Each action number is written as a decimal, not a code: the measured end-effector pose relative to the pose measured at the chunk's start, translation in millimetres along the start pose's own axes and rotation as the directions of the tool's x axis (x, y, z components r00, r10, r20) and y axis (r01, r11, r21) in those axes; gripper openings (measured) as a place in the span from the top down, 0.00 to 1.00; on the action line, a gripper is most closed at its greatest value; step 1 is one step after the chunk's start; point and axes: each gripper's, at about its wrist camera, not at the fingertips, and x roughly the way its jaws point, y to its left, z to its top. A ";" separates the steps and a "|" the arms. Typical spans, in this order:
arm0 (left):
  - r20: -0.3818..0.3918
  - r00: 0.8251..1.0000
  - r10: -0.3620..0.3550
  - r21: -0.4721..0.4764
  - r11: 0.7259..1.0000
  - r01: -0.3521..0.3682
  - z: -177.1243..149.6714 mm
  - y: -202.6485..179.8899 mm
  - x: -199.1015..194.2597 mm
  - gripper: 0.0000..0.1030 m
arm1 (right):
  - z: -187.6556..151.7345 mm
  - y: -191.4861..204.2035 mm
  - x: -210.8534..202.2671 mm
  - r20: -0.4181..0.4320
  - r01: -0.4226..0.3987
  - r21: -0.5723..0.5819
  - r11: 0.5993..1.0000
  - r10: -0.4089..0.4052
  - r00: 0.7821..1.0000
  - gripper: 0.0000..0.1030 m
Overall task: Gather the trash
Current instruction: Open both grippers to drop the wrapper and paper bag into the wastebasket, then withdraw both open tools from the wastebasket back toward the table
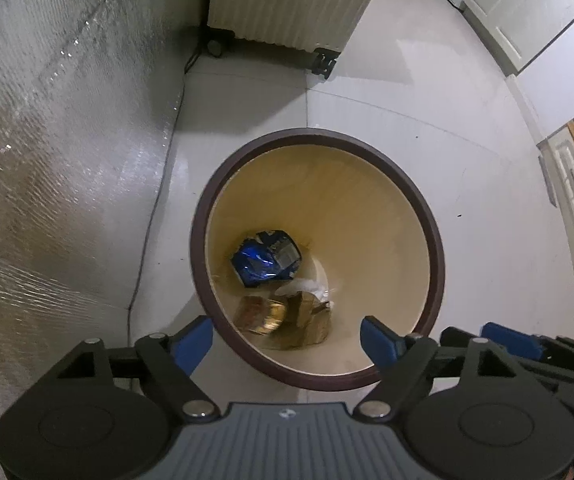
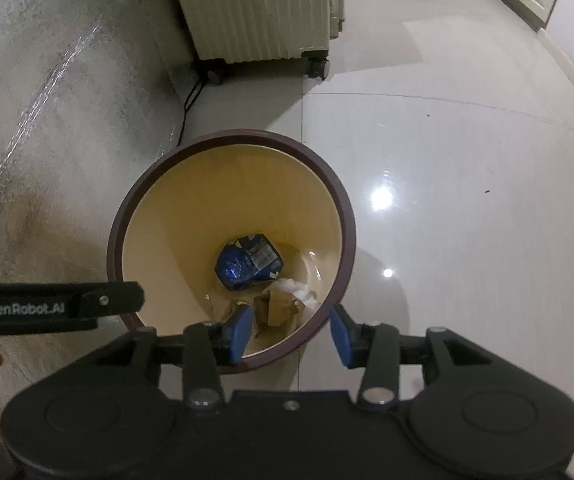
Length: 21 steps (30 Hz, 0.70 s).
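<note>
Both my left gripper [image 1: 287,340] and right gripper [image 2: 291,334] hang wide and unloaded over the bin [image 1: 437,248], where a blue wrapper [image 1: 266,258] and brown cardboard [image 1: 307,320] lie.

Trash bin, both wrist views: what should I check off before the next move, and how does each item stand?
1. Left gripper empty, fingers apart: ok.
2. Right gripper empty, fingers apart: ok.
3. Trash bin upright on the floor: ok.
4. Blue wrapper, brown paper and white wad lie at the bin's bottom: ok.
5. More trash left to collect: cannot tell, none shows on the visible floor.
</note>
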 end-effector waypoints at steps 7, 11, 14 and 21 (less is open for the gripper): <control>0.006 0.999 0.034 0.009 0.999 -0.034 -3.1 6.9 -9.7 0.09 | 0.8 -3.3 -7.1 0.021 0.011 0.027 1.000 -0.011 1.000 0.30; -0.005 0.998 0.058 0.017 0.998 -0.058 -7.5 9.9 -15.3 0.00 | -1.5 -3.3 -12.6 0.031 0.019 0.027 0.999 -0.019 0.999 0.18; -0.010 0.998 0.061 0.013 0.998 -0.061 -11.4 12.7 -21.2 0.00 | -4.7 -5.0 -16.9 0.038 0.036 0.032 0.999 -0.037 0.999 0.05; 0.024 0.994 0.104 0.046 0.993 -0.105 -19.4 11.9 -43.8 0.00 | -14.7 -13.5 -34.8 0.044 0.069 0.061 0.996 -0.072 0.996 0.00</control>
